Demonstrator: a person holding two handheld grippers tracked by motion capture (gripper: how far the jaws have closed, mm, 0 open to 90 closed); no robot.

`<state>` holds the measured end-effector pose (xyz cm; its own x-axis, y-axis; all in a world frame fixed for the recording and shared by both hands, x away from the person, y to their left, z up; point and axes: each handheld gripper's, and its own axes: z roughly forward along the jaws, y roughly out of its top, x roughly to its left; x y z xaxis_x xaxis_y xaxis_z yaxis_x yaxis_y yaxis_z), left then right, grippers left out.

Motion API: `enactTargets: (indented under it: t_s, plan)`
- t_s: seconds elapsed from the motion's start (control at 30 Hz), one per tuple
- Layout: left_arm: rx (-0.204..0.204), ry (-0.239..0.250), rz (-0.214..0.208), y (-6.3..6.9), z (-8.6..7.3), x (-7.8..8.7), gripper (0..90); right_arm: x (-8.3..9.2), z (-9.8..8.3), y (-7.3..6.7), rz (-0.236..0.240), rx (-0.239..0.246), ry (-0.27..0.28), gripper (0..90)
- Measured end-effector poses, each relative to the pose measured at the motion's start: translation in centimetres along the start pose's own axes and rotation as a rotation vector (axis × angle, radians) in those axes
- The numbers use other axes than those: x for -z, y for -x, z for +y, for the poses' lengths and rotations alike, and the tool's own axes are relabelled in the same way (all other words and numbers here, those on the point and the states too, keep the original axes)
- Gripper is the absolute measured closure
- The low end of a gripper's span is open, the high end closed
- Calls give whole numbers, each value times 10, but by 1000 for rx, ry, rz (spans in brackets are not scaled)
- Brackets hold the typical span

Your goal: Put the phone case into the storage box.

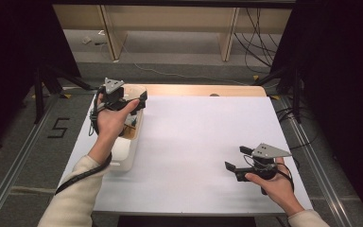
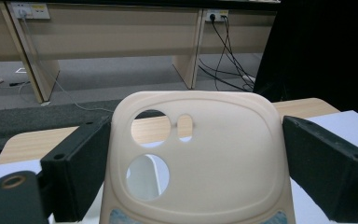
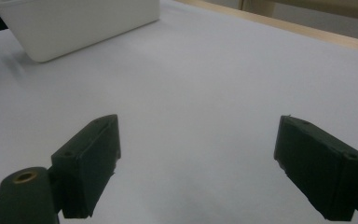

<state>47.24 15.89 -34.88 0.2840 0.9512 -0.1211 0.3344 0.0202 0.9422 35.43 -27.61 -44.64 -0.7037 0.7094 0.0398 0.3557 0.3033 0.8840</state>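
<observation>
Black jaws of the left tool point(image 2: 186, 177) flank a cream phone case point(image 2: 196, 163), apparently gripping it above the white bin point(image 1: 125, 153) at the desk's point(image 1: 194, 156) nine o'clock. Lifting looks done; placing remains. At four o'clock, the right tool point(image 1: 238, 163) hangs wide, empty.

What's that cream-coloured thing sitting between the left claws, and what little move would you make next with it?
It looks like a soft phone case, with camera holes. The left gripper has a jaw on each side of it, over the white bin, but I cannot tell whether they touch it. I would probably close them gently first, to be sure of the hold. The right gripper hangs open over the bare table.
</observation>
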Motion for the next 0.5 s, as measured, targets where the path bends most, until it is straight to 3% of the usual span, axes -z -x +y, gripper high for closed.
enactTargets:
  t_s: [0.5]
  plan:
    - [5, 10, 6, -5, 1, 0, 108, 0, 0, 0, -2, 0, -2, 153]
